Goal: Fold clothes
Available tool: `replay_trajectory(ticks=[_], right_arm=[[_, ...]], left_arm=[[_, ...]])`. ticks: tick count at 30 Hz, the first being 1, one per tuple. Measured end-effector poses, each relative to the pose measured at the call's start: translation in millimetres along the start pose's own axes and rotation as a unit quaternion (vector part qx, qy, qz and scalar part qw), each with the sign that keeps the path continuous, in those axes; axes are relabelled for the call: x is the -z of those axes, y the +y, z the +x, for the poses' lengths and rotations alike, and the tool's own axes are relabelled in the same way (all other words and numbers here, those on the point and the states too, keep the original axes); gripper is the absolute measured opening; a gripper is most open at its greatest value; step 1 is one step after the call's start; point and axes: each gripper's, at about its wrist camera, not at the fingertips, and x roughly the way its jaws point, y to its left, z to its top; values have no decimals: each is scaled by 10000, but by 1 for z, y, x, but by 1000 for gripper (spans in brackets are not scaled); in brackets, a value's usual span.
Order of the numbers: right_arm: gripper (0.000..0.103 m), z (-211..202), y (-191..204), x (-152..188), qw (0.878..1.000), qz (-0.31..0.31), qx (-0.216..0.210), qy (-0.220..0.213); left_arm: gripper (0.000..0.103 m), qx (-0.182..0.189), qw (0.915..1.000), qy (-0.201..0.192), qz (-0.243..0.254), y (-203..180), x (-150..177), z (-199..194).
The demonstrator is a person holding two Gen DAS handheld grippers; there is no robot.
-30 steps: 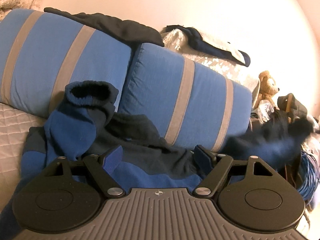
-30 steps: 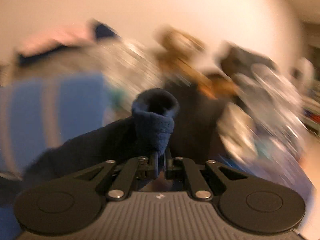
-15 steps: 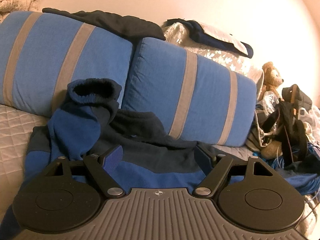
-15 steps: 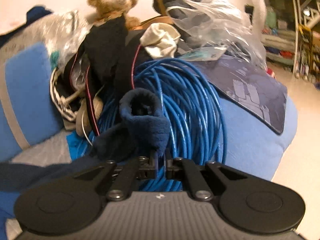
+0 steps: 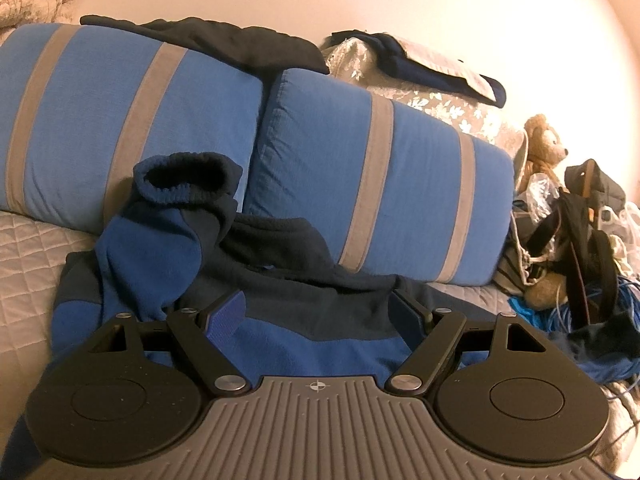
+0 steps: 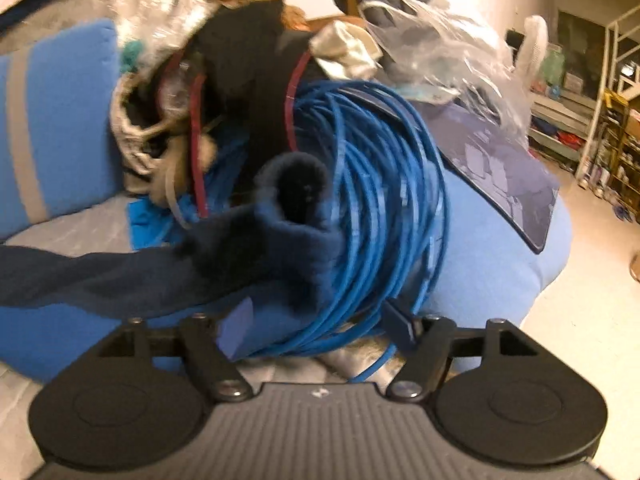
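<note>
A blue and navy fleece sweater (image 5: 304, 312) lies spread on the quilted bed against two striped pillows. One sleeve stands bunched at its left, its cuff (image 5: 188, 178) gaping upward. My left gripper (image 5: 320, 316) hovers open just above the sweater's body, nothing between its fingers. In the right wrist view the other sleeve (image 6: 248, 256) lies stretched out to the right, its dark cuff (image 6: 298, 188) resting on a coil of blue cable (image 6: 384, 184). My right gripper (image 6: 316, 324) stands open just behind that sleeve, fingers apart.
Two blue pillows with grey stripes (image 5: 380, 188) lean against the wall, dark clothes (image 5: 224, 42) draped on top. At the right a teddy bear (image 5: 544, 144), bags and straps (image 5: 588, 248) pile up. A plastic bag (image 6: 452, 56) and shelves (image 6: 600, 120) show beyond the bed.
My right gripper has opened and let go of the sleeve cuff, which now lies on the blue cable coil. The left gripper has barely moved.
</note>
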Motion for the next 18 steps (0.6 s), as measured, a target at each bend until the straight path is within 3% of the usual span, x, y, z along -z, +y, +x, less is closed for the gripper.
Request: replay_trajectory(ticks=[4, 7, 11, 18], right_arm=[[81, -21, 30, 15, 9952, -485, -848, 19], [81, -30, 65, 28, 9797, -1030, -1718, 106], [78, -41, 123, 45, 9464, -2150, -2408, -108], [64, -45, 213, 68, 8753, -3936, -2723, -691]], left_arm=[[79, 5, 10000, 5, 7, 0, 0, 0], [79, -11, 10000, 21, 7, 1, 0, 1], [79, -39, 10000, 25, 1, 1, 0, 1], [79, -46, 10000, 64, 24, 2, 1, 2]])
